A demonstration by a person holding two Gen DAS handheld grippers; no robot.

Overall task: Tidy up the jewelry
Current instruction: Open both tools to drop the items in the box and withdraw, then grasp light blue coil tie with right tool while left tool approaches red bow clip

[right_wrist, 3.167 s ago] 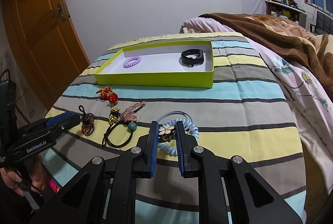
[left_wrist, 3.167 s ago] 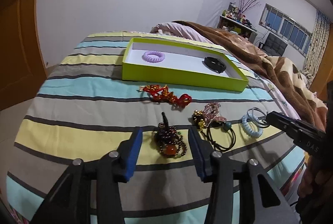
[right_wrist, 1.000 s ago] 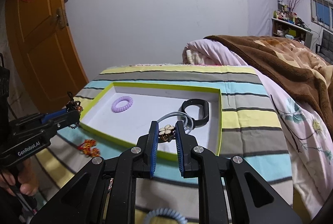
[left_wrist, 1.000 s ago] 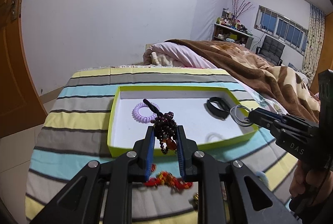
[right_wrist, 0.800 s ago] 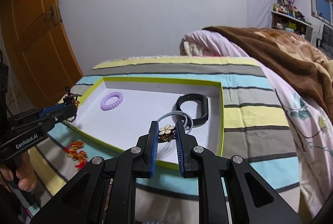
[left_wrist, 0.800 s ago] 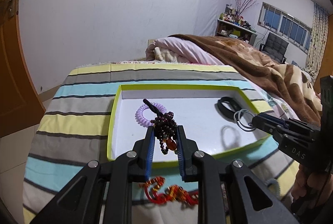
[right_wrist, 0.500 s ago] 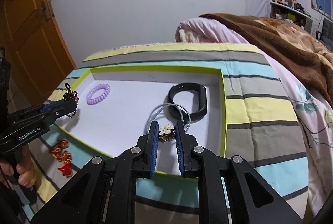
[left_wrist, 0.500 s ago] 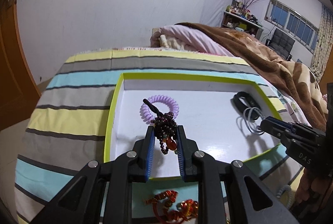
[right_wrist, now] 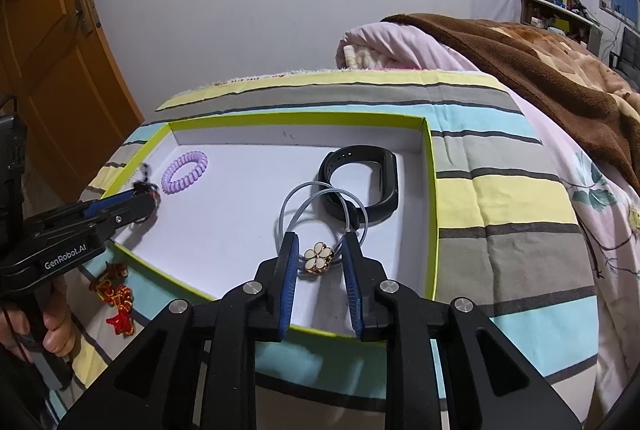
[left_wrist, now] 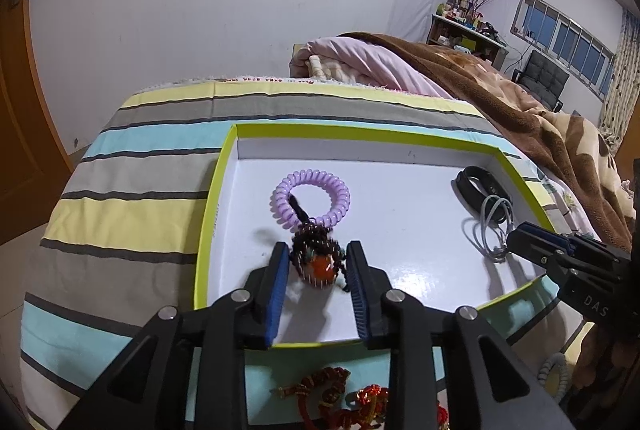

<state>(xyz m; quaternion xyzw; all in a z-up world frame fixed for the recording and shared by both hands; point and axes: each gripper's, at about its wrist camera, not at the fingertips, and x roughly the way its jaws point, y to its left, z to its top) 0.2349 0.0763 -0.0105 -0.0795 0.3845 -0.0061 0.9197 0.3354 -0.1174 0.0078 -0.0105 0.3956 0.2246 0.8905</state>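
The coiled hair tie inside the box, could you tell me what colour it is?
The coiled hair tie is pale lilac purple, clearest in the left wrist view.

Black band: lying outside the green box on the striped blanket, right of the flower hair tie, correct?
Not outside. The right wrist view shows the black band lying inside the green box on its white floor, just beyond the flower hair tie.
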